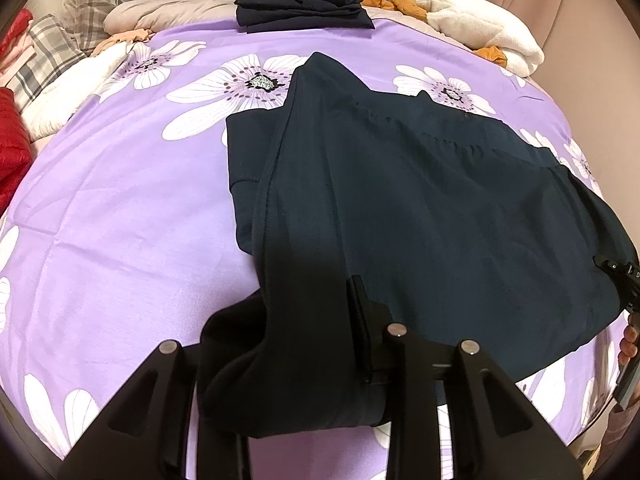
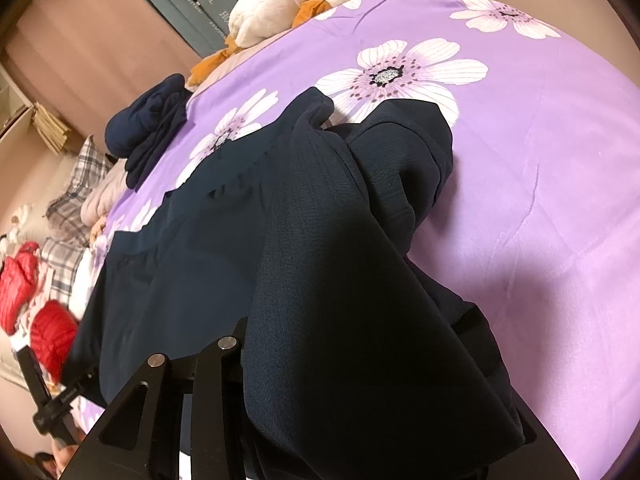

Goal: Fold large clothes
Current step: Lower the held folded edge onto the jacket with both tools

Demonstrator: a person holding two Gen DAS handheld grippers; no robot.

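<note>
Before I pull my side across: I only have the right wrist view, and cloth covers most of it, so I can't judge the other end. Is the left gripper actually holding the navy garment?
Observer: It appears so. In the left wrist view the navy garment is bunched between the fingers of the left gripper, hiding one of them.
Operator: And where does my gripper sit on the cloth?
Observer: The right gripper shows at the garment's right edge, across the spread cloth from the left one.
</note>
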